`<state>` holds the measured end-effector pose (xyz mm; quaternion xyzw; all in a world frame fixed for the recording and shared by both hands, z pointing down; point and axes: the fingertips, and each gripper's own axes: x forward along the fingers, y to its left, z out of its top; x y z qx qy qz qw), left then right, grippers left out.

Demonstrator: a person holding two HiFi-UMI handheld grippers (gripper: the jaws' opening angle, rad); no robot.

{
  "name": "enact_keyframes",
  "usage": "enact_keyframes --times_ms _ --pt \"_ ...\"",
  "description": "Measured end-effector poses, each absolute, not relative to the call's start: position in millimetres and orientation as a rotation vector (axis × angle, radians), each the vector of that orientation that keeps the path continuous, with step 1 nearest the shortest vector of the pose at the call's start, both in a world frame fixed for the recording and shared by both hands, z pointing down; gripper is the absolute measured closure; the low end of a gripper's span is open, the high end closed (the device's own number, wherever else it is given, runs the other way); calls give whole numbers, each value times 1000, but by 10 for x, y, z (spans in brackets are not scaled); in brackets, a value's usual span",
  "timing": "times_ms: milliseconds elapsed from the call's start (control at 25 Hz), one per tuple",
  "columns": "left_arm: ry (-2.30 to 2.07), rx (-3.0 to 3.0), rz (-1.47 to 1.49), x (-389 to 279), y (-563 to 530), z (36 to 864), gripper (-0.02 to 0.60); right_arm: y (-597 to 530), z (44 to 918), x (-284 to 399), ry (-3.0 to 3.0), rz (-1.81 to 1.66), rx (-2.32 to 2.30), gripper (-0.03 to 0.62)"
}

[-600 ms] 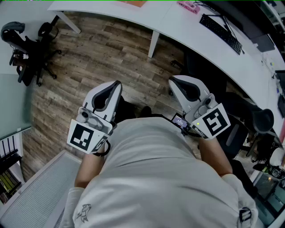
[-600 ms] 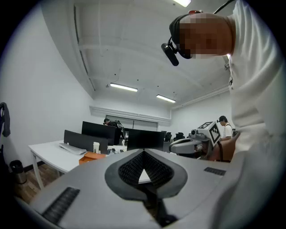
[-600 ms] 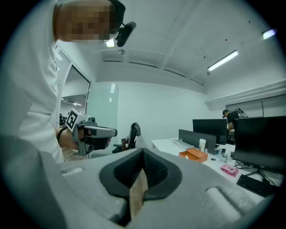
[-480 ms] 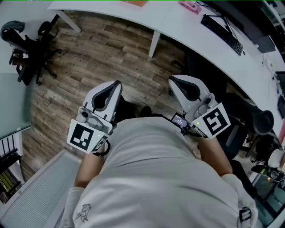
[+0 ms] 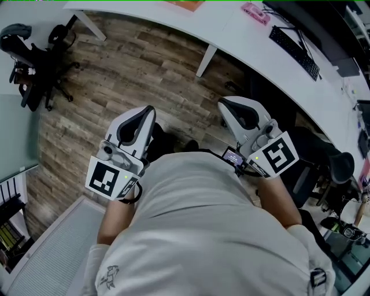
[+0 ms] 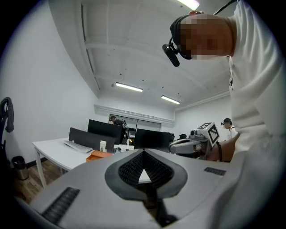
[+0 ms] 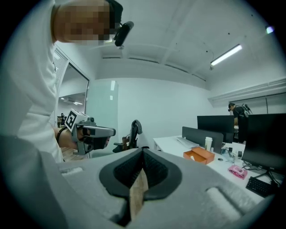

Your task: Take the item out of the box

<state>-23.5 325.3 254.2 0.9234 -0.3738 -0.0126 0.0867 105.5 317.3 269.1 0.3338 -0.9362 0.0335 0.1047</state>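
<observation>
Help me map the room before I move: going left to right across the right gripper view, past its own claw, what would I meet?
left claw → black chair → orange box → pink item → black keyboard

Two claws, one table, and a few single things on it

There are two claws, the left claw (image 5: 151, 108) and the right claw (image 5: 222, 104), and each carries one marker cube (image 5: 108, 178) (so two cubes in all, the other (image 5: 278, 155) on the right). One white table (image 5: 243, 40) holds one orange box (image 7: 202, 155), one pink item (image 5: 256, 13), one black keyboard (image 5: 295, 45) and one white cup (image 7: 208, 143). One black chair (image 5: 29, 55) stands on the wooden floor (image 5: 127, 69). Each gripper view shows one person far back (image 6: 228, 127).
</observation>
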Motion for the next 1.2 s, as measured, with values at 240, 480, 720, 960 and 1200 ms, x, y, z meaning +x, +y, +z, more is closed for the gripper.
enact_keyframes --times_ms 240,480,720,960,1200 --pt "-1101 2766 -46 -791 2851 2516 584 2745 2624 556 -2749 87 1019 591" --pt "-1088 2785 -47 -1422 2497 2354 584 2367 2443 -70 -2746 68 1040 591" --pt "-1082 2796 -56 -1899 2250 2342 584 2126 2425 -496 -2741 64 1078 591" --pt "-1091 2797 -57 -1994 2060 2363 584 1945 2478 -603 -2736 66 1069 591" --pt "-1148 2786 -46 -1962 1739 2424 584 1570 2574 -538 -2759 66 1037 591"
